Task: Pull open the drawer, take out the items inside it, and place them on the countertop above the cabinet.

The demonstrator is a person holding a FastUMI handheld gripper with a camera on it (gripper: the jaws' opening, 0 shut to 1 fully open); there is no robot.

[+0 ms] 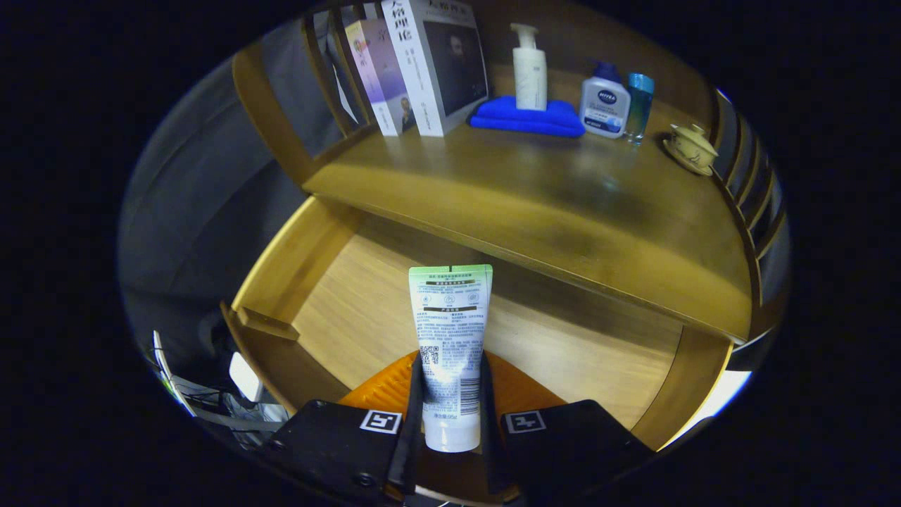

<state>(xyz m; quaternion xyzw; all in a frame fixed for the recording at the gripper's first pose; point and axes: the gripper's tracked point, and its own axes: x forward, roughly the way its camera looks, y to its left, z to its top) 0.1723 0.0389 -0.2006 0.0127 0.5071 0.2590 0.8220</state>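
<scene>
My gripper [451, 394] is shut on a white tube with a green crimped end [451, 331], which stands upright between both fingers, cap end toward me. The tube hangs over the pulled-open wooden drawer [281, 282], whose pale floor shows beneath it. An orange object [383, 387] lies on the drawer floor just behind the fingers, partly hidden by them. Beyond the drawer, the wooden countertop [535, 204] spreads out above the cabinet.
At the back of the countertop stand two books [422, 70], a white pump bottle [529, 70] on a folded blue cloth [528, 116], a white-and-blue bottle [604, 105], a teal bottle [639, 105] and a lidded teacup [691, 146]. Slatted wooden side rails flank the top.
</scene>
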